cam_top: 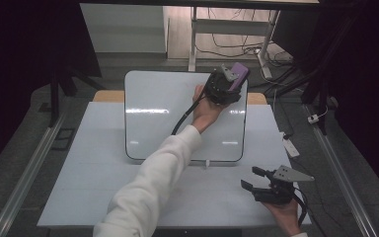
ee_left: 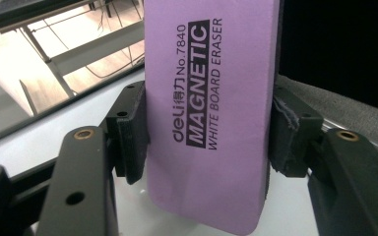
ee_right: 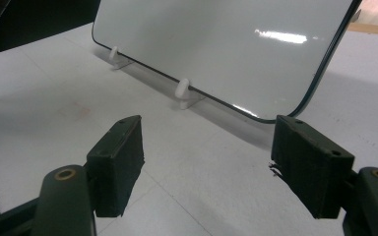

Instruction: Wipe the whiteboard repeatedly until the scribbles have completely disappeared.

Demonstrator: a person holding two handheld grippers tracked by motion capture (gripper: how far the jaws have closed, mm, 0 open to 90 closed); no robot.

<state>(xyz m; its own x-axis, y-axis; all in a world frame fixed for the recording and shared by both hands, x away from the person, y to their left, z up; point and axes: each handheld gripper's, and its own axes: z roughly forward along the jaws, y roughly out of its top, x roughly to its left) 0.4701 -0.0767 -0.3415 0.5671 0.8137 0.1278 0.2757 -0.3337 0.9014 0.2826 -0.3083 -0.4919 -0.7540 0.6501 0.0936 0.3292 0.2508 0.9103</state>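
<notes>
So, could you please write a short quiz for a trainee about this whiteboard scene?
1. True or false: the left tool is shut on the purple rectangular foam board eraser.
2. At which corner of the white glossy whiteboard is the eraser, in the high view? A) top right B) bottom left C) bottom right
3. What is between the fingers of the right tool?

Key: 1 true; 2 A; 3 nothing, it is open above the pale table.
</notes>
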